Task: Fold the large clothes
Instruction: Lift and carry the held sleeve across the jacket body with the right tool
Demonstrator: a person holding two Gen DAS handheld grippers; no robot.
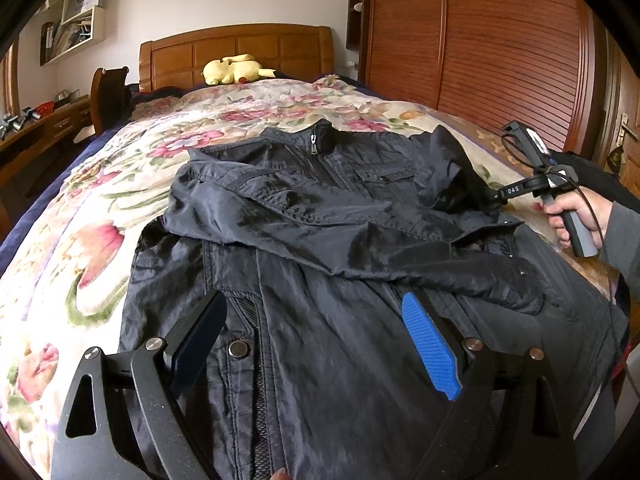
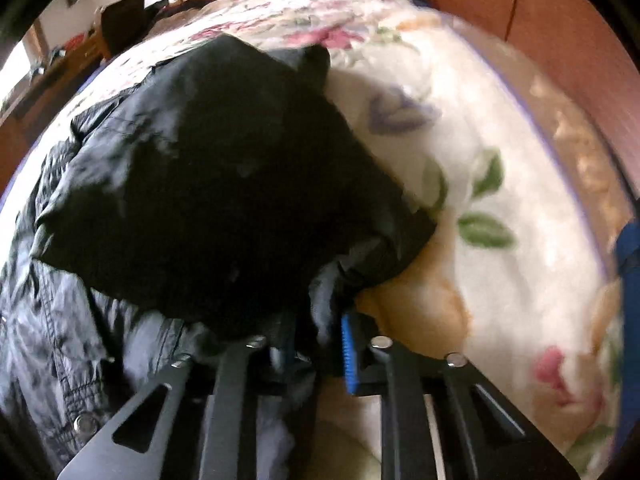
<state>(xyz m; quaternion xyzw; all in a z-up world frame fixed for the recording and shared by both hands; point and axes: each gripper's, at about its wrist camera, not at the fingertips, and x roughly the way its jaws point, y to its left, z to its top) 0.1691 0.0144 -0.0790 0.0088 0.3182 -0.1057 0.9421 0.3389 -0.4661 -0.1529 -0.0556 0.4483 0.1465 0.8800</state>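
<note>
One dark jacket point(image 1: 320, 240) lies front-up on the floral bedspread point(image 1: 80, 240), one sleeve folded across the chest. Two grippers. Left gripper point(image 1: 316, 344): jaws spread wide over the lower front, gripping nothing. Right gripper point(image 2: 316, 344): clenched on jacket fabric at the far sleeve (right wrist view only; blurred). Left view alone shows the holding hand point(image 1: 576, 216) and one yellow plush toy point(image 1: 236, 68).

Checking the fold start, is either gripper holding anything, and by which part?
The right gripper pinches the jacket at its right sleeve edge; the left gripper holds nothing.
</note>
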